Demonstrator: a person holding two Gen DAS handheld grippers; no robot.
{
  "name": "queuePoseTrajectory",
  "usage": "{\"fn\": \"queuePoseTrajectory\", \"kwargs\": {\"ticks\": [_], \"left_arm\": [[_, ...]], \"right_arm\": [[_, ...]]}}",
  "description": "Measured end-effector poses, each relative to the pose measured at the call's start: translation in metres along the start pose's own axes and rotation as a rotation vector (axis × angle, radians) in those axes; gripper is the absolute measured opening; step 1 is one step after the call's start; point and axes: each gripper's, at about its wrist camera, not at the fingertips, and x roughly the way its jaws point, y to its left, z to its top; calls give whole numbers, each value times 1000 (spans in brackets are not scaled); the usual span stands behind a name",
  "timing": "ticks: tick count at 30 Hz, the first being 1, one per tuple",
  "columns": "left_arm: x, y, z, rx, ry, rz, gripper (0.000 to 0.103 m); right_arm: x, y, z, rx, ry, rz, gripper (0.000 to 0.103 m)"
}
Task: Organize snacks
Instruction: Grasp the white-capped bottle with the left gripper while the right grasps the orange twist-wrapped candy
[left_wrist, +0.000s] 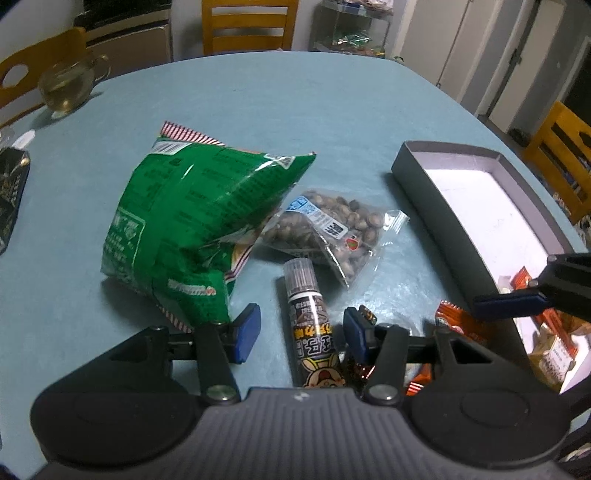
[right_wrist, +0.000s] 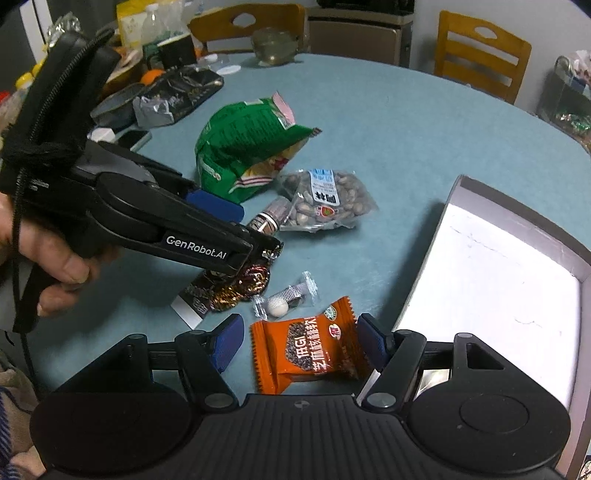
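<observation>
Left gripper (left_wrist: 301, 334) spread wide, straddling the dark snack tube (left_wrist: 312, 325) low in the frame — not pinching it. Right gripper (right_wrist: 301, 345) also spread, around the orange packet (right_wrist: 308, 354) at bottom centre, with the grey box (right_wrist: 491, 295) on the right.

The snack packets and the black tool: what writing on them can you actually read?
"GenRobot.AI": white lettering on the side of the left gripper.
Orange snack packet: Chinese characters, not legible.
Tube snack: large Chinese characters, not legible.
Green bag and nut bag: print too small.
</observation>
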Motion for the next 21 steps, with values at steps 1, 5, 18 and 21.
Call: {"fn": "queuePoseTrajectory", "kwargs": {"ticks": [1, 5, 18, 21], "left_arm": [[1, -2, 0, 14, 1, 8, 48], [2, -9, 0, 57, -1, 37, 48], [5, -29, -3, 154, -13, 25, 19], [2, -26, -5, 131, -12, 18, 18]], "right_arm": [[1, 0, 0, -1, 2, 0, 68], [5, 1, 0, -13, 9, 1, 68], [14, 9, 0, -87, 19, -9, 69], [15, 10, 0, -95, 23, -12, 69]]}}
